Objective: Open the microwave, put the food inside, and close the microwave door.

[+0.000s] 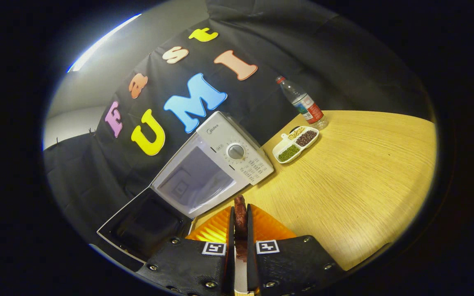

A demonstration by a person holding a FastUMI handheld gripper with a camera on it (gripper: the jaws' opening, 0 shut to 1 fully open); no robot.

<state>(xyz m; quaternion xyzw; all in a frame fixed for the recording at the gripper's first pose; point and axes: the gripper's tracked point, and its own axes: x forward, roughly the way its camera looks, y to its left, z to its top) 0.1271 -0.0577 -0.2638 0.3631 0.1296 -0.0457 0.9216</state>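
Brown food (240,213) pinched in tilted claw (240,220) before open microwave (216,164).

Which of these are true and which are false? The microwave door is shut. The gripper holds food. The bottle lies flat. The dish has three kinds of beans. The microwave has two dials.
1. The microwave door is shut. False: it hangs open.
2. The gripper holds food. True: both fingers press on it.
3. The bottle lies flat. False: it stands upright on the table.
4. The dish has three kinds of beans. True.
5. The microwave has two dials. False: one dial.
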